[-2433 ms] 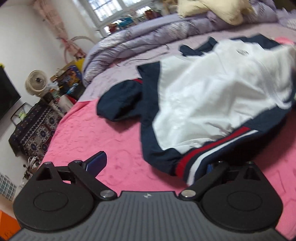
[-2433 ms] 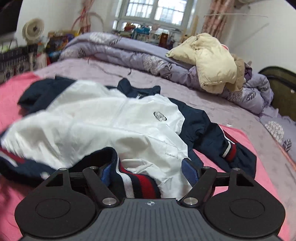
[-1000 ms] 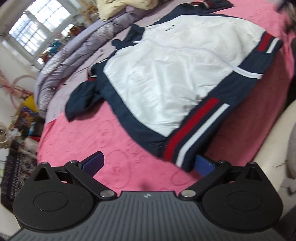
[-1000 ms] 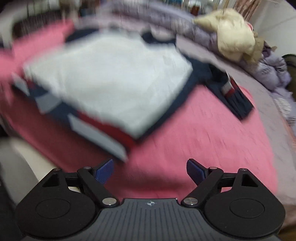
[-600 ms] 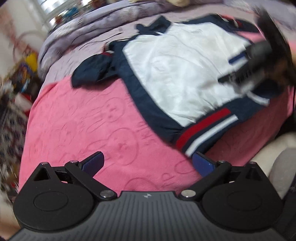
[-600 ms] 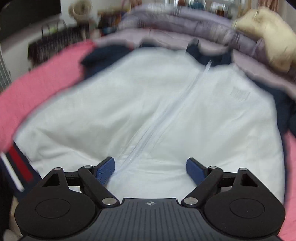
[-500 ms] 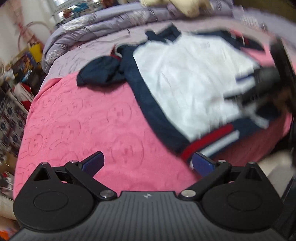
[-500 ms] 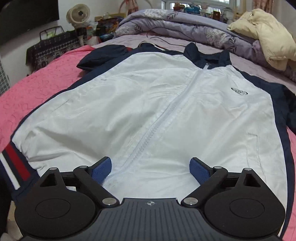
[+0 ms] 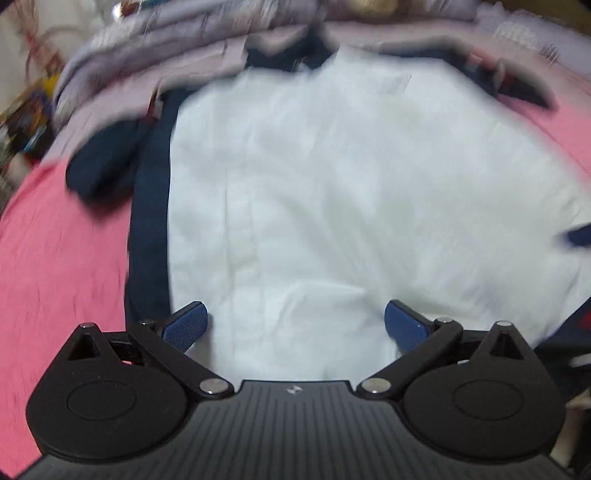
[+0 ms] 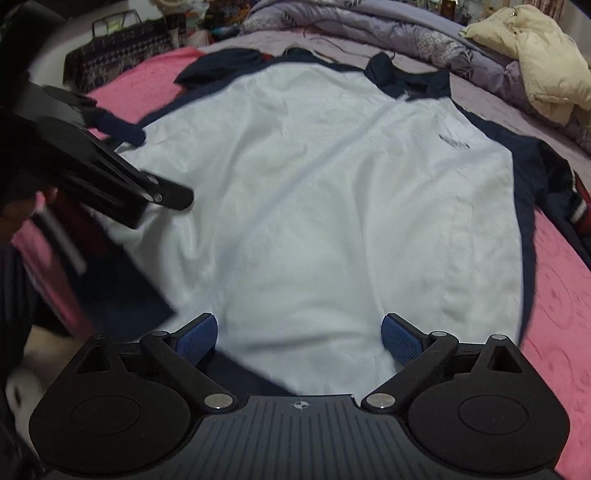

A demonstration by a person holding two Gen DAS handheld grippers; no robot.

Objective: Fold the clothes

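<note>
Jaws apart above jacket (image 10: pixel 332 192)

Pink bedspread (image 10: pixel 561 288) under everything, embossed pattern on it. Behind it a lavender sheet (image 10: pixel 476 92), then a rumpled purple quilt (image 10: pixel 369 22) along the far side. Cream puffy coat (image 10: pixel 539 55) heaped on the quilt at my far right. Dark patterned rack (image 10: pixel 122 48) + clutter off the bed's left edge.
</note>
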